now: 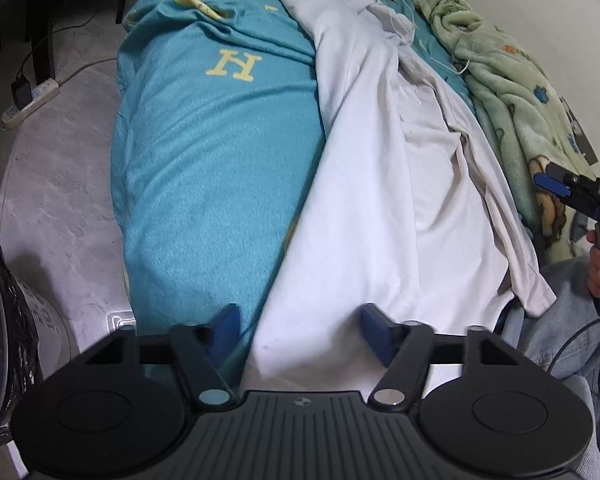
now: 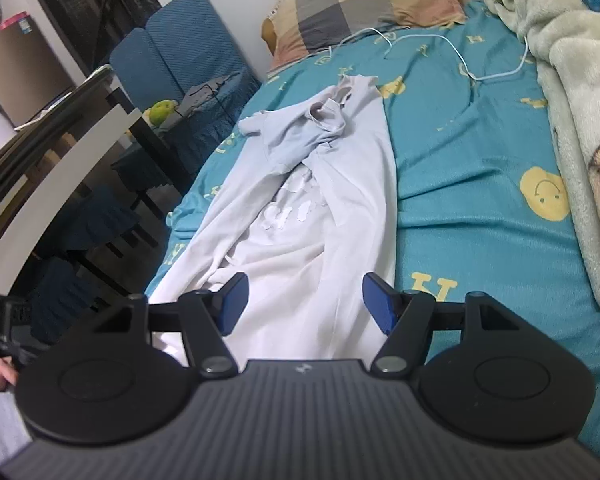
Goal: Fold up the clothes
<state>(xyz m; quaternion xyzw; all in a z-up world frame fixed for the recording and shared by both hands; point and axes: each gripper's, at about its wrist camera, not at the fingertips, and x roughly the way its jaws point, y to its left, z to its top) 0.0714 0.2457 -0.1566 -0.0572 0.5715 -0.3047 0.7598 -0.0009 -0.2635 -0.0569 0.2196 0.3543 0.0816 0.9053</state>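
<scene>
Shirt (image 2: 324, 216), one, white, lies crumpled lengthwise on teal bed (image 2: 472, 152). Two hand-held grippers: left hand-held gripper (image 1: 300, 334) released over its near hem, right hand-held gripper (image 2: 306, 304) released above near part. One pillow (image 2: 364, 4) far, one green blanket (image 2: 572, 92) right.

Left gripper (image 1: 300, 330) and right gripper (image 2: 305, 302): black linkage arms, blue pads, round silver pivot screws, ribbed grey housing with two round black discs. Black cable (image 1: 580, 340) trailing from handle. Light-blue jeans (image 1: 560, 320) worn.
</scene>
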